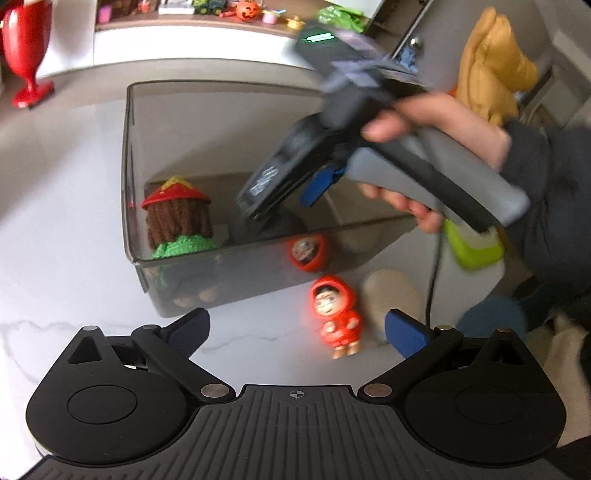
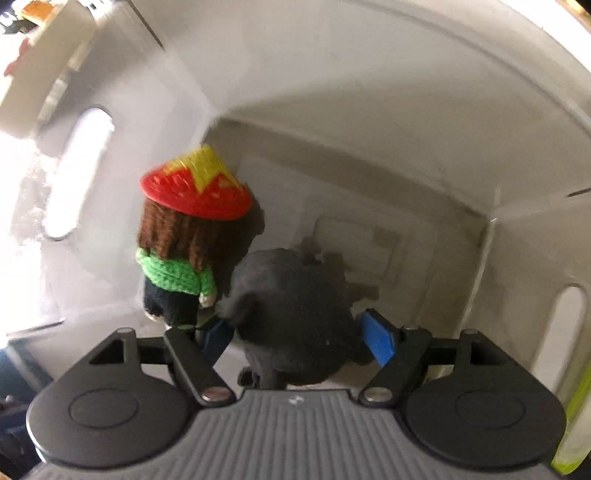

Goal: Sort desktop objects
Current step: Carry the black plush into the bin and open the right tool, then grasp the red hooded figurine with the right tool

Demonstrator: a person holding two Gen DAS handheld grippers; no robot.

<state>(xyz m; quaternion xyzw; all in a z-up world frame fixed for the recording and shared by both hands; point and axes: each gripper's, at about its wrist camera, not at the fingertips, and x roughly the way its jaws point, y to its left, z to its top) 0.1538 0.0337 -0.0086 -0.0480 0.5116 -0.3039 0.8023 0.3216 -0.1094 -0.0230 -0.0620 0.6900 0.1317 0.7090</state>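
Note:
A smoky see-through bin [image 1: 221, 86] stands on the white marble table [image 1: 62, 221]. Inside it stands a crocheted doll [image 1: 177, 218] [image 2: 184, 236] with a red and yellow hat, brown hair and a green top. My right gripper [image 1: 264, 219] [image 2: 297, 338], held by a person's hand [image 1: 424, 118], points down into the bin. A round black object [image 2: 291, 317] [image 1: 280, 225] lies between its blue pads [image 2: 378, 339], which look slightly apart from it. My left gripper [image 1: 297, 332] hangs open over the table in front of the bin. A red hooded figurine [image 1: 334, 314] stands just ahead of it, outside the bin.
A beige soft item [image 1: 391, 295], a lime green object [image 1: 472, 247] and a teal round thing [image 1: 491, 317] lie right of the figurine. A red goblet shape [image 1: 26, 48] stands far left. A shelf of small toys [image 1: 243, 11] runs behind. A cable [image 1: 434, 280] hangs from the right gripper.

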